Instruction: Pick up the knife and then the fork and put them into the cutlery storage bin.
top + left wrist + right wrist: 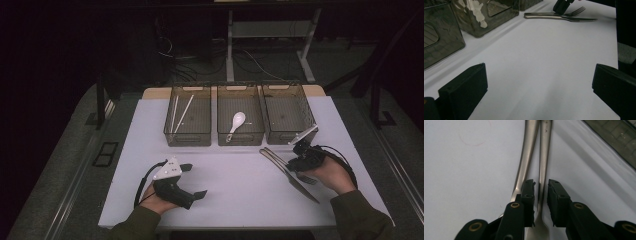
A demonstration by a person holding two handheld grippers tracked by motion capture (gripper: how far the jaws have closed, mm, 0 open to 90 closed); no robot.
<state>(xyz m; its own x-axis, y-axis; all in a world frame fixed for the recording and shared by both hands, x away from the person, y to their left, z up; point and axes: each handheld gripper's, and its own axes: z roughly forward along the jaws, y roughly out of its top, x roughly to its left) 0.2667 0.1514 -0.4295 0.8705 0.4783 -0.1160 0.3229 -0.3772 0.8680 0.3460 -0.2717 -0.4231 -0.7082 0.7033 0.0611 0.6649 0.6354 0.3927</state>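
At left, the left gripper (192, 180) rests on the white table (235, 185) w/ jaws spread wide, bare tabletop between them, nothing held. Ahead of those jaws, three smoky plastic bins stand in a row: left bin (187, 115) w/ pale chopsticks (181, 114), middle bin (240, 115) w/ a white spoon (236, 125), right bin (289, 112). No readable label on any bin.

At right, the right gripper (541, 192) has its jaws nearly closed, straddling the narrow neck of a steel fork (543, 165); whether the pads press the metal can't be told. The fork's long axis runs straight ahead of the jaws, handle pointing away, tines end back under the gripper. A steel knife (527, 152) lies alongside, just outside the left jaw, touching the fork farther up. Stamped lettering on the fork handle, too blurred to read. A faint red circle (474, 132) marks the table far left of the jaws.
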